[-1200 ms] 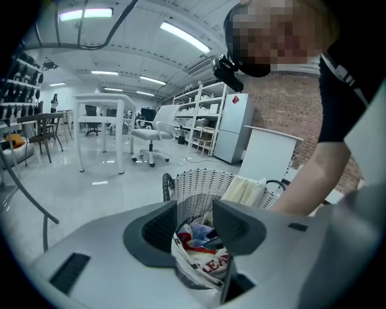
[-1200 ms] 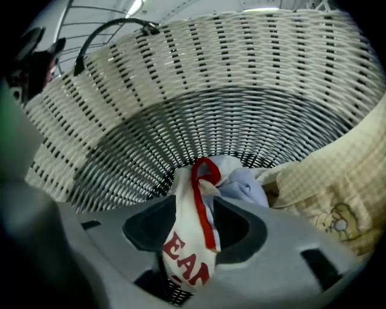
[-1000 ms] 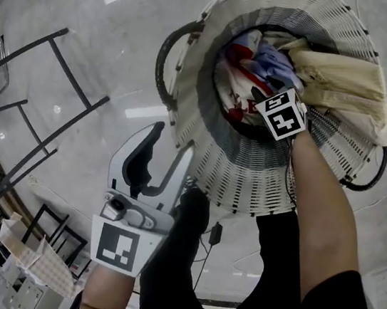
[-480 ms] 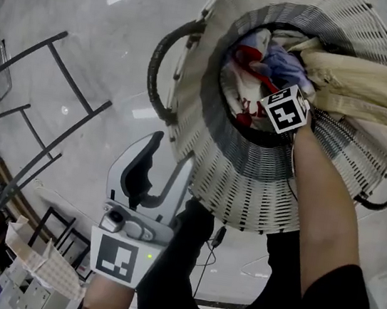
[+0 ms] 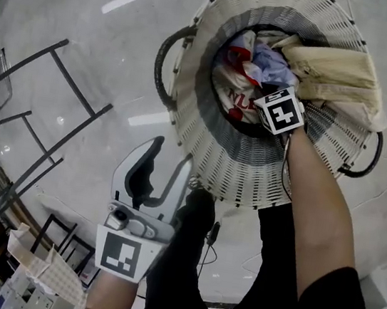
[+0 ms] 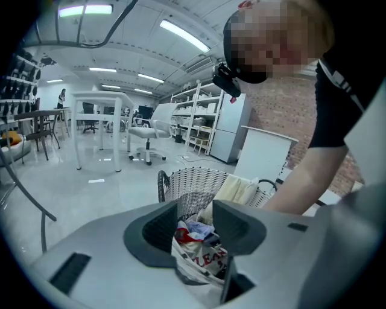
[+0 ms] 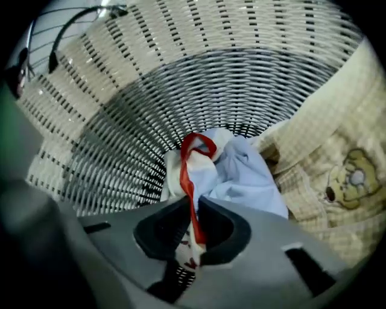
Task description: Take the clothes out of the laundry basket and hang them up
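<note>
**Grasp step: first garment being pinched inside the laundry basket [image 5: 236, 182].**
My right gripper [image 7: 194, 226] reaches down into the basket. Its jaws have just been closing and are now clamped on the red-trimmed white garment [image 7: 188, 175], which lies at the basket's middle beside a pale blue garment [image 7: 244, 181]. My left gripper [image 5: 162, 173] hangs outside the basket's near wall, jaws apart and empty, as it was a second ago. Next, I judge, comes a straight lift clear of the rim, leaving behind the cream garment [image 5: 336, 67] draped over it.
</note>
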Available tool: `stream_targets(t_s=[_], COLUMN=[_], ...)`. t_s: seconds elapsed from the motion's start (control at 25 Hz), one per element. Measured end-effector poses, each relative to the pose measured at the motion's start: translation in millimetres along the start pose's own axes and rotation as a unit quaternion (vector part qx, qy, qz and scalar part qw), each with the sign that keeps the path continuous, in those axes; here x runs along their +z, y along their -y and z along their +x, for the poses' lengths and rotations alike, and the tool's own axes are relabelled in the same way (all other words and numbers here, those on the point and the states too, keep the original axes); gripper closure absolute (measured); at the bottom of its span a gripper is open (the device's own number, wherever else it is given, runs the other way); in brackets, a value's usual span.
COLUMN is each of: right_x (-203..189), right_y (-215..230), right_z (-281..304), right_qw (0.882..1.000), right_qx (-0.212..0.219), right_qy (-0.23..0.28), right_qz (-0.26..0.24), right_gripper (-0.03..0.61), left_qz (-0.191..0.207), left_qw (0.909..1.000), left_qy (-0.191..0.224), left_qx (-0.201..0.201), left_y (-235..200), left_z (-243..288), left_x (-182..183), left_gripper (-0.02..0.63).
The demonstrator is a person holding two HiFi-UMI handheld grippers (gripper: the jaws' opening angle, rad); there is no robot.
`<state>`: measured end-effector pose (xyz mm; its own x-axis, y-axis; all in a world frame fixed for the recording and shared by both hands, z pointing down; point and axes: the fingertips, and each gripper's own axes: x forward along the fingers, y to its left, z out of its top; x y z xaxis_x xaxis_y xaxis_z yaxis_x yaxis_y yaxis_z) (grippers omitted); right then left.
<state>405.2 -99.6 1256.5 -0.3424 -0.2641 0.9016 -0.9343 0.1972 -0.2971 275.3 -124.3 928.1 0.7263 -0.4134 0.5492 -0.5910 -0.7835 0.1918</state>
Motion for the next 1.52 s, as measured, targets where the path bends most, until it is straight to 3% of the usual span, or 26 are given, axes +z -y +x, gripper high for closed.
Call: stream_targets(t_s=[0.16, 0.4, 0.96, 1.08, 1.28, 1.52], right_x=[12, 50, 115, 136, 169, 215], right_y=[-16, -42, -103, -119, -157, -210], right_z=[-41, -122, -366, -422, -518, -632], right_qw=[1.000, 0.994, 0.981, 0.974, 0.959, 0.934], right_qx=[0.015, 0.025, 0.015, 0.022, 0.029, 0.042], right_qy=[0.022, 0.101, 0.189, 0.221, 0.266, 0.309], right_qz=[0.011, 0.029, -0.043, -0.052, -0.098, -0.174], right_gripper=[0.540, 0.546, 0.554, 0.555, 0.557, 0.557], left_qz=[0.000, -0.012, 0.007, 0.022, 0.080, 0.099], left_qw=[1.0000, 0.9999, 0.9994, 0.9989, 0.9944, 0.9903], left_qy=[-0.005, -0.001, 0.004, 0.022, 0.055, 0.088], left_qx=[-0.007, -0.009, -0.034, -0.036, -0.041, -0.041], left_y=[12, 21, 59, 62, 73, 83], left_z=[-15, -33, -100, -114, -145, -181], left_x=[14, 44, 153, 175, 220, 284], left_gripper=[0.443, 0.443, 0.443, 0.443, 0.436, 0.400])
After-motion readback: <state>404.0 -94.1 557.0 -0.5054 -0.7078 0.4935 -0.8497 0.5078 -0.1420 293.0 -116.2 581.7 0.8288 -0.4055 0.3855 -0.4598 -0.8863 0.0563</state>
